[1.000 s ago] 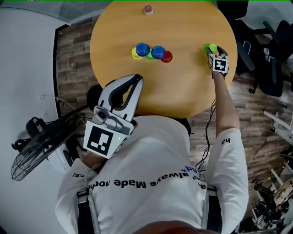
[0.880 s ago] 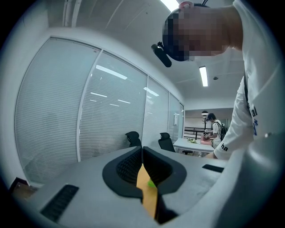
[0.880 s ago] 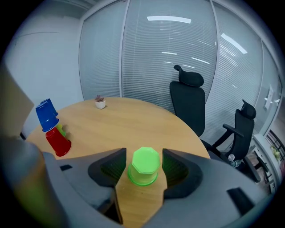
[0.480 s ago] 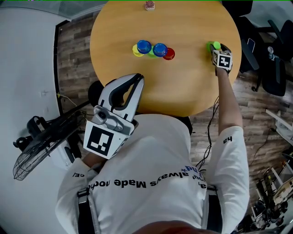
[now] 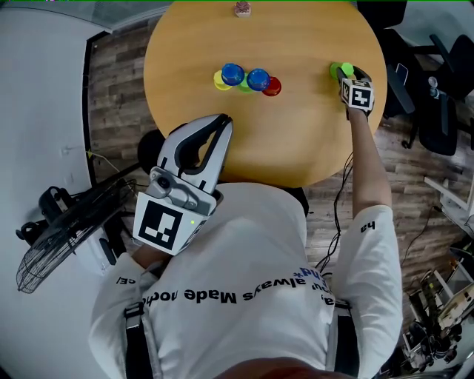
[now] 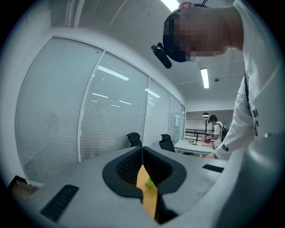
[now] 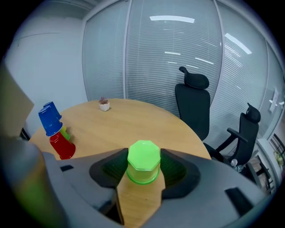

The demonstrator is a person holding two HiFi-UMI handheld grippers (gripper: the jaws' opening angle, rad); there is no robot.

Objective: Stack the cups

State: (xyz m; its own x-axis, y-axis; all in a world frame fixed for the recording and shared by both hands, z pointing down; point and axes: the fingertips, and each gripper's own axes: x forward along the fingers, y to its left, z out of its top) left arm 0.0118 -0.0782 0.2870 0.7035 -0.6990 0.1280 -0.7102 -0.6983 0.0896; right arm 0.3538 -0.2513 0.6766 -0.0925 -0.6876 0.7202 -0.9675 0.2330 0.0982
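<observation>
A bright green cup (image 7: 143,161) stands upside down near the right rim of the round wooden table (image 5: 296,141). My right gripper (image 7: 143,156) reaches over it (image 5: 343,72); its jaws have just been closing, and both pads now lie against the cup's sides. The green cup (image 5: 337,70) peeks out past the fingertips in the head view. Further left sits a cluster: two blue cups (image 5: 232,72) (image 5: 258,78), a yellow one (image 5: 220,83) and a red one (image 5: 272,87). My left gripper (image 5: 222,122) is held off the table by my body, shut and empty (image 6: 142,153).
A small potted plant (image 5: 241,9) stands at the table's far edge. Black office chairs (image 5: 437,111) are beyond the right rim, near the right gripper. A floor fan (image 5: 52,237) lies at lower left. Glass walls with blinds (image 7: 173,58) ring the room.
The right gripper has shifted slightly over the green cup and sits closer around it. The left gripper and the cup cluster have not moved.
</observation>
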